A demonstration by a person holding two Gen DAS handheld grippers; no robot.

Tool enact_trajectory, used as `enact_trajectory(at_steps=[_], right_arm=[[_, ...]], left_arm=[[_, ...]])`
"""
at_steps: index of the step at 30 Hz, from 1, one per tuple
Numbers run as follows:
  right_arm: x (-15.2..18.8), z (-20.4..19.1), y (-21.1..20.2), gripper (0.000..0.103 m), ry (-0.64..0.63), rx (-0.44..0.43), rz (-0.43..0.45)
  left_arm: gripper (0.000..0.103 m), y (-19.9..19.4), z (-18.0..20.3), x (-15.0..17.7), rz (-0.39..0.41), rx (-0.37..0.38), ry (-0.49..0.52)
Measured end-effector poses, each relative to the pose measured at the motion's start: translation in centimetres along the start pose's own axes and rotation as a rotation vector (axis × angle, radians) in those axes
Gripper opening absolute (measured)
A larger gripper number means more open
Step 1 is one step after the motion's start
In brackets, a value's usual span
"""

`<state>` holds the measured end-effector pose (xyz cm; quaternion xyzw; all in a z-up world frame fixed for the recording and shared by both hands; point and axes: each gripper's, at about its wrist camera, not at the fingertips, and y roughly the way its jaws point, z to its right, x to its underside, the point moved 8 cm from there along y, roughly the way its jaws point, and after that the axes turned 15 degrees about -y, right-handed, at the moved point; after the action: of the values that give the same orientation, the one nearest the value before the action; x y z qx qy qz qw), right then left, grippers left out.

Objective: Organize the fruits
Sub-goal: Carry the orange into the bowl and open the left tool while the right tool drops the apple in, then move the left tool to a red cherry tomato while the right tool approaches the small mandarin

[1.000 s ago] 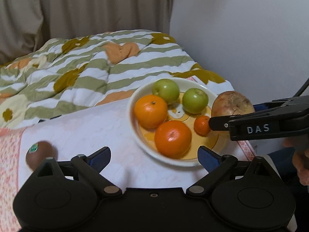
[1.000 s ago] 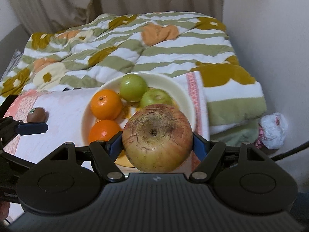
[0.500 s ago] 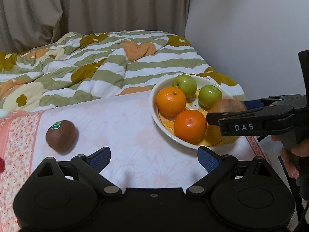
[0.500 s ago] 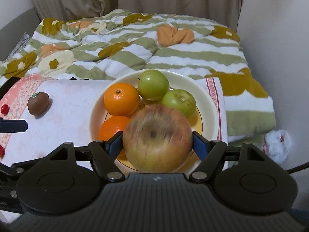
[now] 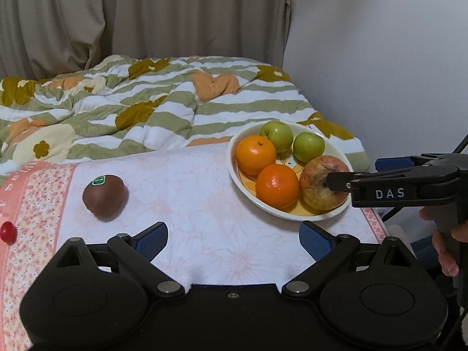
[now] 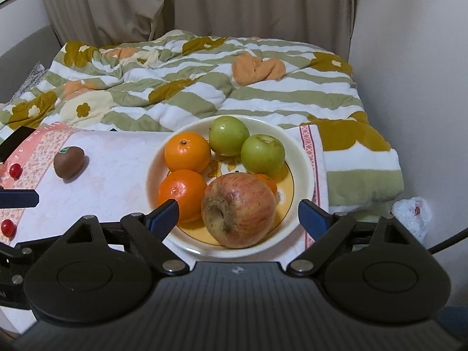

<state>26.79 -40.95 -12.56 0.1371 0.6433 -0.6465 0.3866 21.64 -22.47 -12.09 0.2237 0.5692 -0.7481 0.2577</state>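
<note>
A cream plate (image 6: 301, 158) (image 5: 234, 172) on the table holds two oranges (image 6: 187, 152), two green apples (image 6: 229, 136), a small tangerine mostly hidden, and a large red-yellow apple (image 6: 238, 210) (image 5: 317, 185) at its near side. My right gripper (image 6: 237, 215) is open, its fingers apart on either side of the red apple, which rests in the plate. My left gripper (image 5: 232, 238) is open and empty over the tablecloth. A brown kiwi (image 5: 105, 197) (image 6: 68, 162) with a green sticker lies to its left front.
Small red cherry tomatoes (image 6: 14, 171) (image 5: 7, 232) lie at the table's left edge. A striped floral quilt (image 5: 175, 102) covers the bed behind the table. A white wall (image 5: 380, 58) stands at right. A crumpled white bag (image 6: 411, 213) lies beside the table.
My right gripper opened and let the red apple go into the plate, then drew back a little. My left gripper pulled back and left, bringing the kiwi into fuller view.
</note>
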Motion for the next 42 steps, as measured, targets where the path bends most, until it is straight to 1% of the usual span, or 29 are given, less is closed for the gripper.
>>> enact_trajectory(at_steps=[8,12,15,21,25,28,32,37,42], right_arm=[[0.1,-0.7,-4.4,0.103,-0.011,0.007,0.045],[-0.1,-1.3,-6.5,0.103,-0.021,-0.006,0.068],[-0.2,-1.9,-7.9,0.103,-0.032,-0.019,0.078],[-0.4,-4.2,-9.7,0.103,-0.030,-0.057,0.093],[-0.6,-6.6,-10.5,0.103,-0.056,-0.054,0.096],[-0.9,-8.8,-11.1,0.103,-0.052,-0.052,0.102],[-1.4,-11.9,-11.5,0.103,-0.039,-0.035,0.100],[-1.3,-16.4,-10.8,0.103,0.023,-0.004,0.058],[-0.4,-20.7,-8.9,0.103,0.085,0.021,0.006]], left_arm=[[0.098,-3.9,0.2,0.4,0.085,0.000,-0.032],[0.098,-6.4,-0.3,0.8,0.135,-0.022,-0.059],[0.099,-8.1,-1.1,1.1,0.158,-0.050,-0.068],[0.099,-11.3,-4.9,1.7,0.200,-0.125,-0.098],[0.099,-12.9,-8.1,1.5,0.219,-0.156,-0.121],[0.099,-14.0,-10.6,1.4,0.230,-0.167,-0.118],[0.099,-14.5,-13.8,1.4,0.208,-0.163,-0.091],[0.099,-13.6,-18.0,1.7,0.133,-0.139,-0.050],[0.099,-11.1,-21.7,2.6,0.040,-0.120,-0.010]])
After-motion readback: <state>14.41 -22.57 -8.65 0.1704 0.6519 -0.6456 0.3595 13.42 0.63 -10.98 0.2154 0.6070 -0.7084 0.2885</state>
